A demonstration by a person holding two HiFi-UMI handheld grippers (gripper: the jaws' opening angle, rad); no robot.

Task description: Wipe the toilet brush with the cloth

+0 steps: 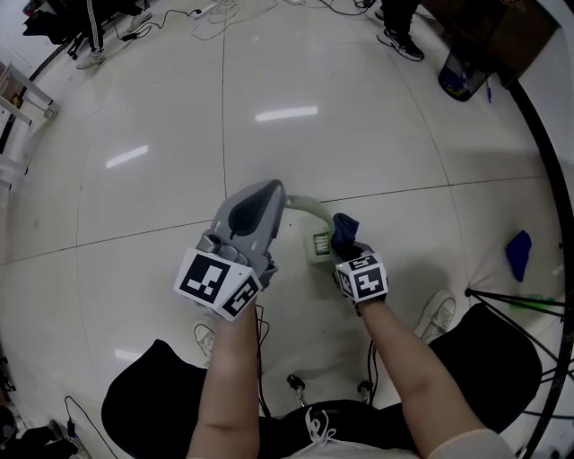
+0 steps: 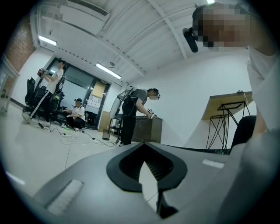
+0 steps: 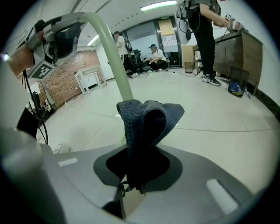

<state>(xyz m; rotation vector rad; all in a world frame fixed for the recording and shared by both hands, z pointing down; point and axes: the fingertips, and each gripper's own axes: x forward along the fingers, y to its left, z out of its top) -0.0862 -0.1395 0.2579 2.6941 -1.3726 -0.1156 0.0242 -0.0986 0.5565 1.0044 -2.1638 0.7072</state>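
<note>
My right gripper point(image 3: 131, 190) is clenched on a dark blue knitted cloth point(image 3: 146, 120). Its free fold stands up past the jaws, I judge so that it can rub. My left gripper point(image 1: 271, 197) is clamped on the end of the pale green, curved plastic toilet brush point(image 1: 305, 208). It holds the brush above the glossy white tiled floor point(image 1: 161, 134), probably to steady it for the wipe. The brush head sits just beside the cloth; I cannot tell if they touch. I can read no brand or text, only black-and-white square markers point(image 1: 363, 278) on the gripper cubes.

Blue bin point(image 1: 463, 75); floor cables point(image 1: 215, 12)
</note>
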